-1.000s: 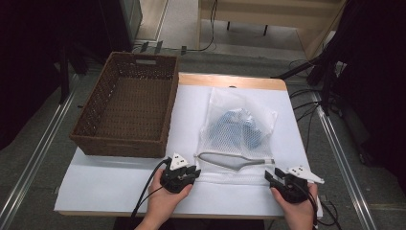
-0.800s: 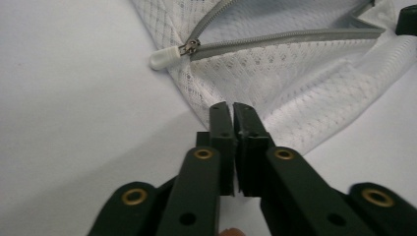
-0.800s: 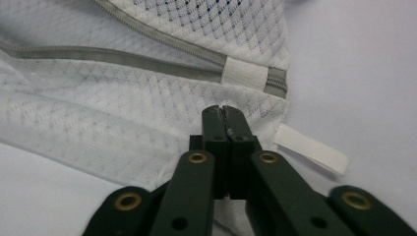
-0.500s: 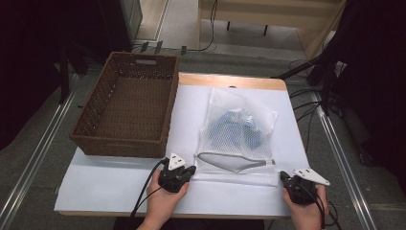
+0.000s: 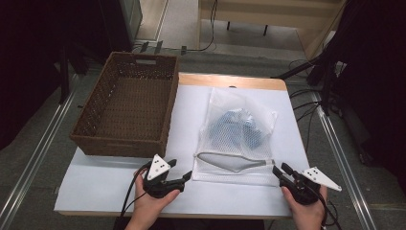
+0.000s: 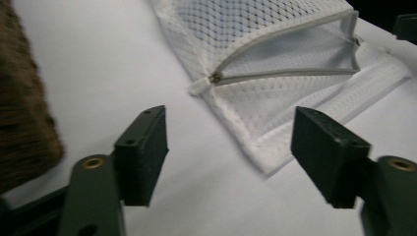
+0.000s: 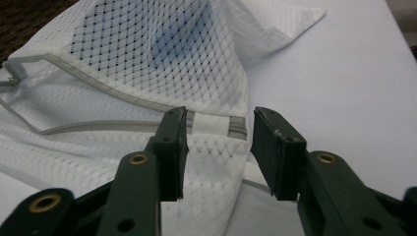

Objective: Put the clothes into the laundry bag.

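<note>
White mesh laundry bag (image 5: 237, 139) lies flat on the table (image 5: 105, 184), ahead of both grippers and between them, with a blue garment (image 5: 234, 129) bundled in its far half. The zipper mouth (image 5: 234, 161) gapes on the edge nearest the grippers, which looks like the reason both hands sit at that edge, one at each end of the opening. Left gripper (image 5: 184, 176): its jaws have just been opening and now stand wide apart with nothing between them; in the left gripper view (image 6: 231, 147) the bag's near corner lies on the table just ahead of the right-hand jaw, and the zipper slider (image 6: 215, 77) sits further ahead, clear of both pads. Right gripper (image 5: 280, 171): its jaws have also just been opening; in the right gripper view (image 7: 219, 150) they stand partly apart, straddling the bag's hem by the zipper's white end tab (image 7: 210, 123), but whether the pads press the mesh I cannot tell. A likely reading: the right steadies the tab end while the left lines up on the slider. A brown wicker basket (image 5: 129, 112) stands empty ahead of the left gripper, touching the bag nowhere.
</note>
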Demonstrator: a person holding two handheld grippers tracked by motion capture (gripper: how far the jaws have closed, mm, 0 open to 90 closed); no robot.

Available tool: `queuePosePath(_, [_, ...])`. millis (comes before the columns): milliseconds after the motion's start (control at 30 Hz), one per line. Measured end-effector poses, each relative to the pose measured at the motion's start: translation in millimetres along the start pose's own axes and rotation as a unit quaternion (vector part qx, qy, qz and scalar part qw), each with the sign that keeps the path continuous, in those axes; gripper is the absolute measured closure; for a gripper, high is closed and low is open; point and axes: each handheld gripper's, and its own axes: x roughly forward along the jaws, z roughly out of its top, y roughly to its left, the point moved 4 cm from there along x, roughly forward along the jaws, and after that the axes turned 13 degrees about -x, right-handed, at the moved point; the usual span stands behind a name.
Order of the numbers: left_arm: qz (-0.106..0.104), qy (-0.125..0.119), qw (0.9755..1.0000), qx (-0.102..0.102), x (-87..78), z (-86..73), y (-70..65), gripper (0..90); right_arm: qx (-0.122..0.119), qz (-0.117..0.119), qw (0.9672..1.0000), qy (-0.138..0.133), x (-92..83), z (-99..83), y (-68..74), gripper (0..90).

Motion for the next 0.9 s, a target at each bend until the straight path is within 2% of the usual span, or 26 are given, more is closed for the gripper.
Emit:
queuePosePath(67, [0.002, -0.004, 1.0, 0.003, -8.6, 0.6, 6.4, 23.2, 0.005, 0.0, 1.0, 0.004, -1.1, 0.5, -0.8, 54.4])
queuePosePath(100, [0.011, -0.008, 0.9999, 0.003, -13.5, 0.9, 11.4, 21.4, 0.008, 0.0, 0.9998, 0.016, -1.3, 0.8, -0.3, 50.7])
queuePosePath(133, [0.015, -0.01, 0.9998, 0.001, -16.2, 1.0, 14.6, 17.9, 0.0, -0.001, 0.9993, 0.037, -1.4, 1.1, 0.2, 44.0])
queuePosePath(200, [0.015, -0.009, 0.9998, -0.009, -22.9, 1.1, 23.3, 14.3, -0.015, -0.007, 0.9987, 0.048, -1.8, 2.9, 2.5, 37.0])
queuePosePath(267, [0.021, -0.014, 0.9996, -0.015, -29.7, 0.9, 31.5, 12.6, -0.015, -0.008, 0.9985, 0.051, -2.0, 5.1, 4.5, 27.3])
queuePosePath(333, [0.019, -0.011, 0.9997, -0.013, -34.8, 0.7, 36.4, 7.4, -0.017, -0.011, 0.9984, 0.053, -2.0, 7.0, 5.8, 17.5])
queuePosePath(467, [-0.001, -0.017, 0.9998, -0.012, -46.8, 2.7, 45.0, 0.8, -0.028, -0.001, 0.9977, 0.062, -1.6, 6.7, 8.9, 0.0])
queuePosePath(533, [-0.007, -0.026, 0.9995, -0.013, -53.3, 4.7, 49.3, 0.0, -0.027, 0.008, 0.9978, 0.06, -2.6, 7.9, 9.4, 0.0])
queuePosePath(733, [-0.01, -0.043, 0.9987, -0.026, -69.2, 5.8, 66.9, 0.0, -0.016, 0.005, 0.9977, 0.066, -3.4, 7.2, 6.9, 0.0])
queuePosePath(900, [0.014, -0.043, 0.9988, -0.016, -79.7, 2.5, 81.0, 0.0, -0.02, 0.003, 0.9978, 0.064, -4.2, 7.1, 5.9, 0.0])
